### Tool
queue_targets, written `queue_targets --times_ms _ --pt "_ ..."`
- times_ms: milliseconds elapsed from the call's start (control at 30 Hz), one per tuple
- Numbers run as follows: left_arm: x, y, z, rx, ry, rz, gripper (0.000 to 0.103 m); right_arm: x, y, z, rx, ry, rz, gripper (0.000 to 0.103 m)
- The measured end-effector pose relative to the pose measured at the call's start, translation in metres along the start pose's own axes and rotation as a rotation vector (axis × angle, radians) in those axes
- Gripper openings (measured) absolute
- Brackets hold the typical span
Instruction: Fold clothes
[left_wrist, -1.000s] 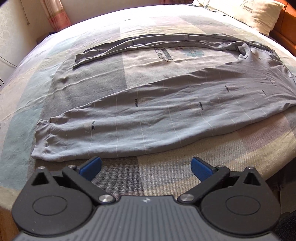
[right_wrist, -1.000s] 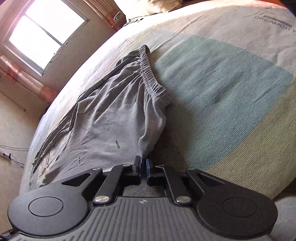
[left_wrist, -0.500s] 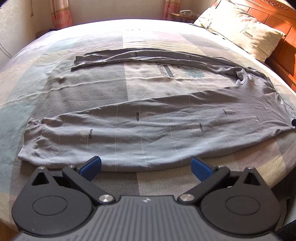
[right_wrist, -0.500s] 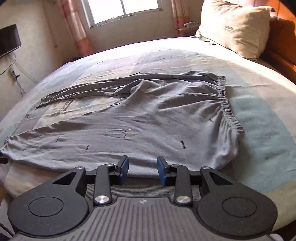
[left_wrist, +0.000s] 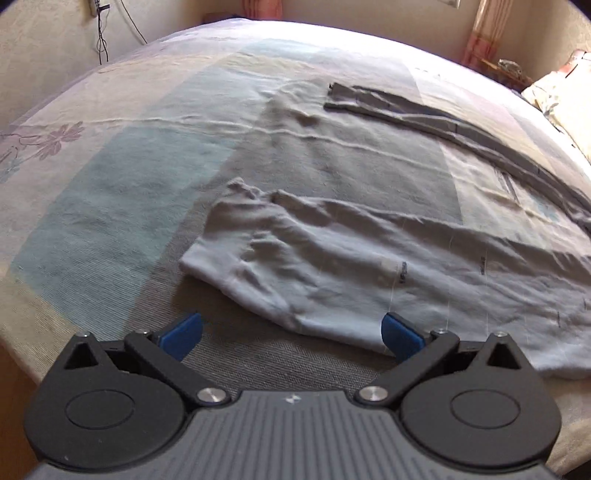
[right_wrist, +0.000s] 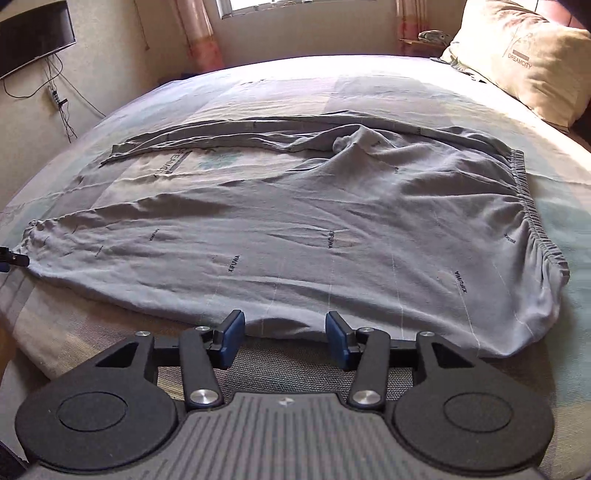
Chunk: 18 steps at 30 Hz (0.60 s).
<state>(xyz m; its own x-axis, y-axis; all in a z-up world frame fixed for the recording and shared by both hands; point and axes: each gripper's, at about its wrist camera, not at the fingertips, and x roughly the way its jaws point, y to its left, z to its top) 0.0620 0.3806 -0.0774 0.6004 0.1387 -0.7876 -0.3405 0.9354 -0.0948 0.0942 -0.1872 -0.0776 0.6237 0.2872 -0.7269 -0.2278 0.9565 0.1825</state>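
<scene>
On the patchwork bedspread (right_wrist: 369, 77), near edge: one pair of grey jersey trousers with printed lettering (right_wrist: 332, 236), spread flat, lengthwise across my view. Elastic waistband (right_wrist: 532, 229) to the right; near leg's cuff (left_wrist: 221, 236) to the left; far leg (left_wrist: 461, 125) lying as a thin dark strip well apart from the near one, toward the far side of the bed.

My left gripper (left_wrist: 291, 334): jaws wide, nothing between them, hovering just short of the near leg's hem end. One blue pad (left_wrist: 400, 336) overlaps the cloth edge in view; I cannot tell whether it touches.

My right gripper (right_wrist: 284, 334): jaws partway apart and opening, nothing between them, poised at the trousers' near edge about midway along.

Cream pillow with printed logo (right_wrist: 524, 62): at the headboard end, not involved.

Step in hand, as I judge it: garment laid out, no fold made, both grippers free. Next move calls for pinching the near edge at two points and carrying it over the far leg, keeping the cloth taut.
</scene>
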Motion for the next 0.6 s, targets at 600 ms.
queue_targets --times_ms 600 --pt "0.056 -0.03 0.044 0.194 -0.047 -0.12 0.102 0.016 0.014 -0.008 -0.008 0.043 -0.031 0.088"
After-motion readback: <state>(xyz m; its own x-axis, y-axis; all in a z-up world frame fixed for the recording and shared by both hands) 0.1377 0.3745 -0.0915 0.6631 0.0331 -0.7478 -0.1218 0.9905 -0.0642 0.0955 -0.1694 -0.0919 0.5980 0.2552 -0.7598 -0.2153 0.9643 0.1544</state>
